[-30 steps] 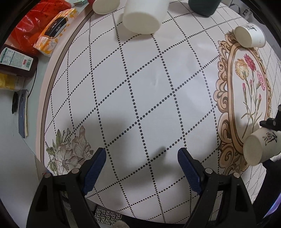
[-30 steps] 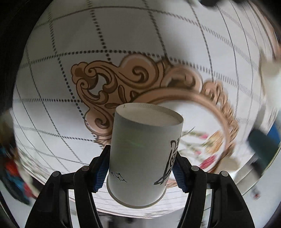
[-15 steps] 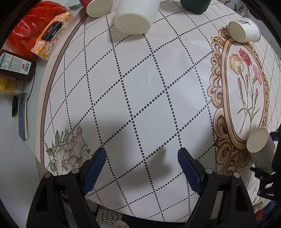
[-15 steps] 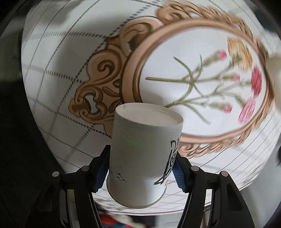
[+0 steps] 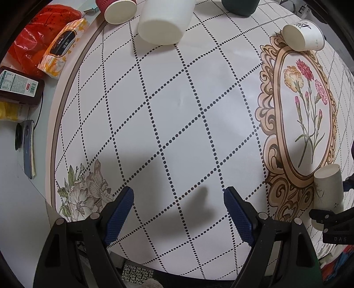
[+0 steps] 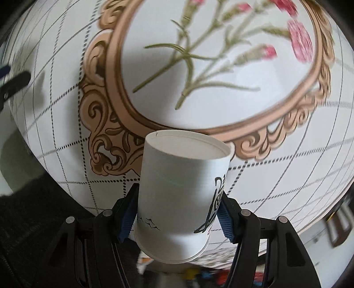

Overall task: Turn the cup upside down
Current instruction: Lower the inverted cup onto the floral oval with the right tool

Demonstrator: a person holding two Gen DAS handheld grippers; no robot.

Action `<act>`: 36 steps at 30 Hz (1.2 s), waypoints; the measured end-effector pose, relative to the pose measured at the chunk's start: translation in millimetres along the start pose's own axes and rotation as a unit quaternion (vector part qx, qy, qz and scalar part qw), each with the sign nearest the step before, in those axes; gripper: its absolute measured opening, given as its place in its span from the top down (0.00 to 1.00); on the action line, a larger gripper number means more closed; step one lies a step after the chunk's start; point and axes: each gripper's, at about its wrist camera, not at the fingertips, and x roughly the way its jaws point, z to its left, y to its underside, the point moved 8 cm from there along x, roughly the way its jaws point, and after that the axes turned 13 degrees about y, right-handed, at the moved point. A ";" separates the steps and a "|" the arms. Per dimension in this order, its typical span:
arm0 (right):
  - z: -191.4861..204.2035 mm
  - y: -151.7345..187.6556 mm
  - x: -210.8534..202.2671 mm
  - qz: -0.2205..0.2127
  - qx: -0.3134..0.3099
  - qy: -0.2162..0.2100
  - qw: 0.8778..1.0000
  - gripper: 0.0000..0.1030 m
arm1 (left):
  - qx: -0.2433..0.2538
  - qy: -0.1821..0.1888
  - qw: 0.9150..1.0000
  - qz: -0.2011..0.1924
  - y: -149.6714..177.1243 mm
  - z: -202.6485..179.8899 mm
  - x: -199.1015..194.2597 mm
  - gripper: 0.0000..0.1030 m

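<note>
A white paper cup [image 6: 179, 197] with black drawings sits between the blue pads of my right gripper [image 6: 177, 210], which is shut on it. Its base points away from the camera and its rim toward it, held over the near edge of the table's floral medallion. The same cup [image 5: 328, 190] shows in the left wrist view at the right edge, base up. My left gripper [image 5: 179, 210] is open and empty above the checked tablecloth.
At the far side of the table [image 5: 177, 110] stand a large white cup [image 5: 166, 24], a red cup [image 5: 117, 10], a dark green cup [image 5: 240, 6] and another printed paper cup [image 5: 303, 36]. A tissue pack [image 5: 62, 48], red bag and phone lie left.
My right gripper has turned and swung with the cup, so the cup now stands base up near the medallion's near edge. The left gripper has hardly moved.
</note>
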 end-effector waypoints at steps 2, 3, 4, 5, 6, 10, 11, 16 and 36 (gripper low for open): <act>-9.6 -1.3 1.6 0.006 0.018 -0.017 1.000 0.35 | 0.000 0.001 1.000 0.001 -1.0 -2.4 -0.3 0.19; -13.2 -1.8 3.0 0.012 0.029 -0.025 0.999 0.35 | -0.001 0.001 1.000 0.001 -1.6 -2.8 -0.5 0.19; -16.6 0.4 5.8 0.014 0.035 -0.029 0.999 0.35 | -0.001 0.001 1.000 0.001 -2.3 -3.6 -0.8 0.19; -20.4 0.4 7.0 0.016 0.042 -0.034 0.998 0.35 | 0.000 0.001 1.000 0.002 -2.4 -4.6 -1.3 0.19; -23.8 -0.8 7.3 0.016 0.044 -0.034 0.998 0.35 | 0.000 0.001 1.000 0.002 -2.4 -5.4 -1.5 0.19; -17.1 2.9 7.2 0.021 0.047 -0.030 0.998 0.34 | 0.002 0.001 1.000 0.002 -1.5 -7.9 -2.0 0.19; -9.8 4.8 11.3 0.024 0.051 -0.031 0.998 0.34 | 0.002 0.001 1.000 0.002 -1.1 -9.0 -2.2 0.19; 21.0 -2.2 12.0 0.025 0.072 -0.029 0.997 0.30 | 0.004 0.000 1.000 0.003 -0.3 -8.0 -1.8 0.19; 5.4 -9.8 -13.6 0.011 0.099 -0.042 0.994 0.41 | 0.008 0.002 1.000 0.002 9.1 -13.5 -7.5 0.19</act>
